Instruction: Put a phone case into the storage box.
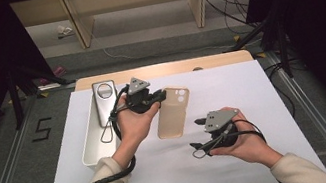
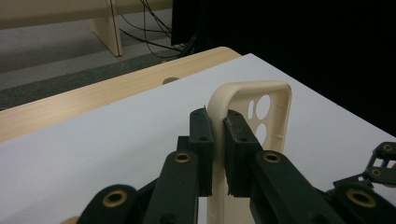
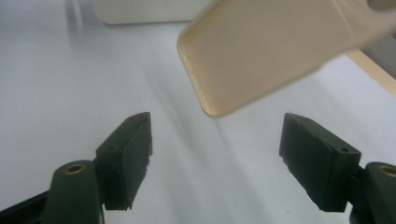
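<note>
- Beige phone case [image 1: 173, 112]: clamped by its rim in left gripper [image 2: 217, 140] fingers, lifted off white bench [image 1: 231, 89].
- Right gripper [image 3: 217, 154]: fingers wide, empty, near case.

Beige phone case [image 1: 173, 112], black left gripper [image 2: 214, 140], white table [image 1: 244, 158], silver phone [image 1: 105, 101] in white tray [image 1: 91, 150]
</note>
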`<state>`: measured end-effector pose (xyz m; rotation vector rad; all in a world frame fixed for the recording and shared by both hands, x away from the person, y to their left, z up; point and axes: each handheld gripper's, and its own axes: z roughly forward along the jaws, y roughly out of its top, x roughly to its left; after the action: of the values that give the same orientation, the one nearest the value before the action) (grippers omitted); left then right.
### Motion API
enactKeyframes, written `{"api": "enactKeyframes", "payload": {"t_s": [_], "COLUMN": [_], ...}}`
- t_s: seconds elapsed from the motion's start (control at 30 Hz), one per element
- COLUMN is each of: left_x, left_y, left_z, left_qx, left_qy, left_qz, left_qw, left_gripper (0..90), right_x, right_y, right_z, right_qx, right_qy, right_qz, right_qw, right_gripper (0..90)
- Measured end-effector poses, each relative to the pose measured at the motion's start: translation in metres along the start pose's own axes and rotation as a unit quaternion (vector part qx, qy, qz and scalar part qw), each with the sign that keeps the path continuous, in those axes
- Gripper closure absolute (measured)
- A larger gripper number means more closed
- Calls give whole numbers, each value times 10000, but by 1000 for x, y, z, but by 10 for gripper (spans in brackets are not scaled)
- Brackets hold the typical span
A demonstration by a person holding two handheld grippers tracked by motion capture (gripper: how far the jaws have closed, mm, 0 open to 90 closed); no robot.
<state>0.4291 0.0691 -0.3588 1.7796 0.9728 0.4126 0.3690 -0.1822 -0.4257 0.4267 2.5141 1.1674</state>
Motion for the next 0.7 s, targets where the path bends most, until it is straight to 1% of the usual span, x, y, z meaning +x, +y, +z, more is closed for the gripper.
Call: {"api": "enactKeyframes", "payload": {"t_s": [0.13,0.2,0.3,0.37,0.53,0.67,0.7], "left_x": [6,8,12,14,19,22,22], "left_y": [1,1,2,2,3,3,3], "left_z": [-7,-10,-14,-17,-23,-26,-27], "left_qx": [-79,-117,-148,-170,-223,-242,-252], "left_qy": [32,37,61,71,105,125,121], "left_qz": [-40,-81,-90,-122,-141,-149,-148], "left_qw": [10000,9999,9998,9998,9996,9995,9995], "left_gripper": [828,828,828,828,828,828,828], "right_x": [-4,-7,-11,-12,-15,-18,-18], "right_y": [-4,-5,-7,-8,-11,-14,-14], "right_z": [-3,-5,-7,-9,-11,-13,-14], "right_qx": [-64,-139,-226,-272,-294,-368,-382], "right_qy": [-59,-108,-167,-190,-223,-249,-262], "right_qz": [190,292,411,467,581,702,701], "right_qw": [9998,9994,9988,9984,9976,9965,9965], "right_gripper": [235,234,224,222,219,218,218]}}
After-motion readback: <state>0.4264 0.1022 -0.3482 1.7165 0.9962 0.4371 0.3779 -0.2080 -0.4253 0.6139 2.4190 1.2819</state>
